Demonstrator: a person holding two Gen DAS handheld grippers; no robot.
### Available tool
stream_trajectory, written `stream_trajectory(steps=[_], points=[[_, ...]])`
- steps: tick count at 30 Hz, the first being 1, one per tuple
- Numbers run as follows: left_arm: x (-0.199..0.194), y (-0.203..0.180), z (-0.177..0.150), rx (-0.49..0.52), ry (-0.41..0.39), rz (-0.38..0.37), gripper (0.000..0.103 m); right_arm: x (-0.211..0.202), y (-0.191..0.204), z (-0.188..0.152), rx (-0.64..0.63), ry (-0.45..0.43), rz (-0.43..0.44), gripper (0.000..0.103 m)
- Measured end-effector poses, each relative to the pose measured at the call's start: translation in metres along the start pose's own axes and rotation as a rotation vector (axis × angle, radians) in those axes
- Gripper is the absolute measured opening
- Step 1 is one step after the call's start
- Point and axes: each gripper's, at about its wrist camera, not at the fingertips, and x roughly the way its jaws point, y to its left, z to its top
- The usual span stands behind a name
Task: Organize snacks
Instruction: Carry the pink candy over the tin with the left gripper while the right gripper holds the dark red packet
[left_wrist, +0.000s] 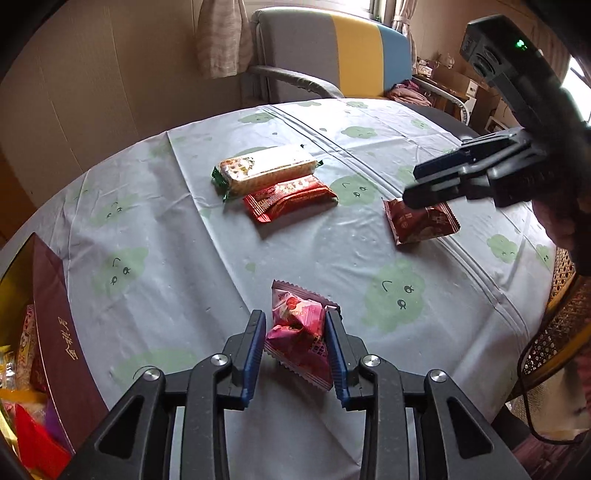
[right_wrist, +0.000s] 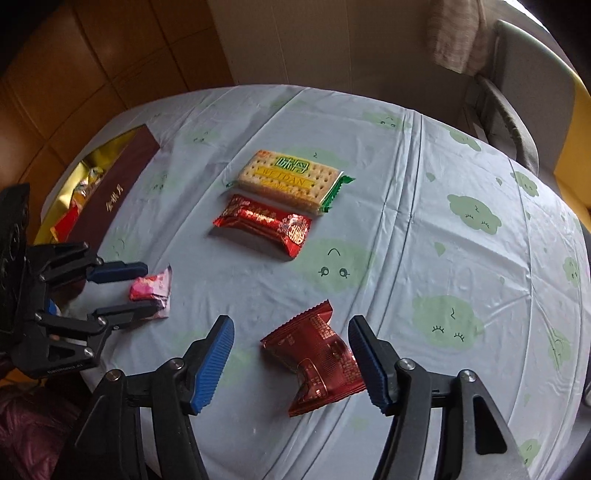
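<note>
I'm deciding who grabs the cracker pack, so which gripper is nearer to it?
Neither clearly. The left gripper straddles the pink packet, the right gripper straddles the dark red packet, and both sit well short of the cracker pack, with the red bar between.

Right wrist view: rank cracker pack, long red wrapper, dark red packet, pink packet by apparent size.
1. cracker pack and long red wrapper: look alike, no ranking between them.
2. dark red packet: about as big in frame, but nearest the camera, so unsure.
3. pink packet: clearly smallest.
</note>
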Motion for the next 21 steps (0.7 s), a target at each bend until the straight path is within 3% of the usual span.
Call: stream_trajectory(steps=[4, 8, 9, 10, 13, 21], points=[[0.013, 0.002, 0.002, -0.029, 0.039, -0.021, 0.038, 0.011, 0.005, -0.004, -0.055, 0.042, -0.045, 0.065], [0.012, 0.002, 0.001, -0.048, 0.022, -0.018, 0.037, 0.019, 0.008, -0.007, -0.095, 0.077, -0.064, 0.065], [0.012, 0.002, 0.001, -0.051, 0.02, -0.019, 0.036, 0.02, 0.009, -0.008, -0.105, 0.081, -0.076, 0.059], [0.012, 0.002, 0.0, -0.058, 0.017, -0.02, 0.036, 0.021, 0.01, -0.009, -0.117, 0.079, -0.093, 0.042], [0.009, 0.004, -0.002, -0.083, 0.011, -0.022, 0.035, 0.024, 0.012, -0.009, -0.129, 0.084, -0.108, 0.036], [-0.028, 0.013, -0.013, -0.186, -0.062, 0.031, 0.035, 0.029, 0.013, -0.011, -0.114, 0.084, -0.114, 0.037]])
